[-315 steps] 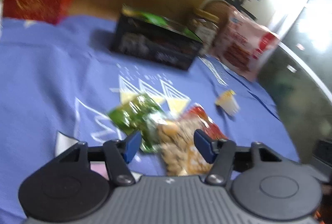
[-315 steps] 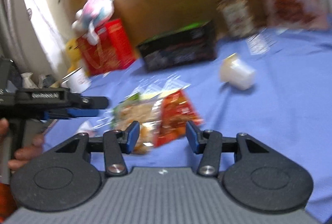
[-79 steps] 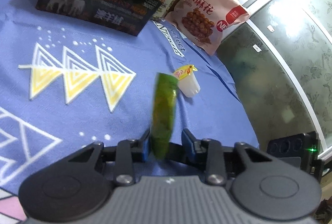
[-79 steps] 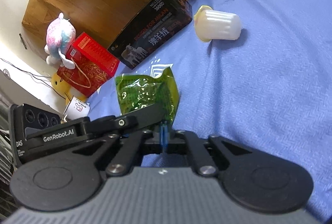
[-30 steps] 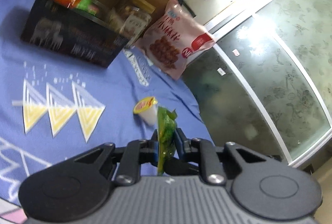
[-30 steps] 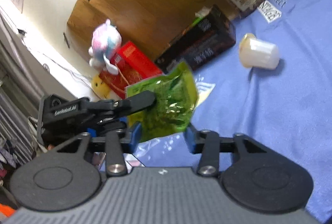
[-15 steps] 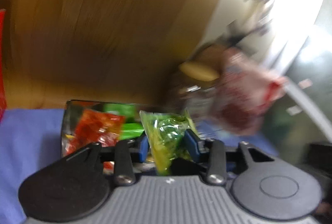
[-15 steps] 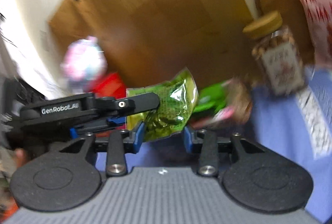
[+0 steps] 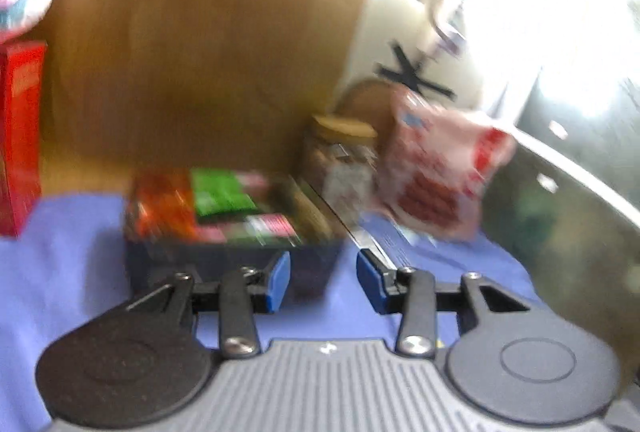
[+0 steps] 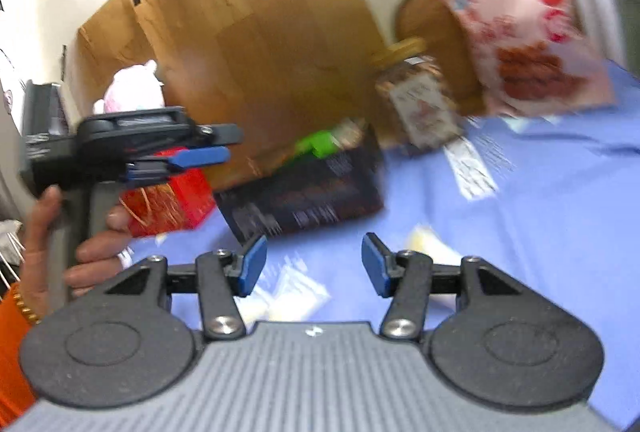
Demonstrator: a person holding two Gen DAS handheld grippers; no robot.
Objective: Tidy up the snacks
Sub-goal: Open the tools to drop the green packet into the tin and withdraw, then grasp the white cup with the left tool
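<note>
Hovering both grippers empty and parted, left gripper (image 9: 323, 282) and right gripper (image 10: 311, 264), we risk knocking the snack-filled box (image 9: 224, 220) just ahead, or the jar (image 9: 340, 167) beyond it.

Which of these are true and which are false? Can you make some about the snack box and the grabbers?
1. The left gripper holds a green packet. False: nothing is between its open jaws.
2. The black box has snack packets in it. True.
3. The jar lies on its side. False: it stands upright, lid on top.
4. The right gripper is empty. True.
5. The big pink bag is inside the box. False: it stands behind the jar, outside it.
</note>
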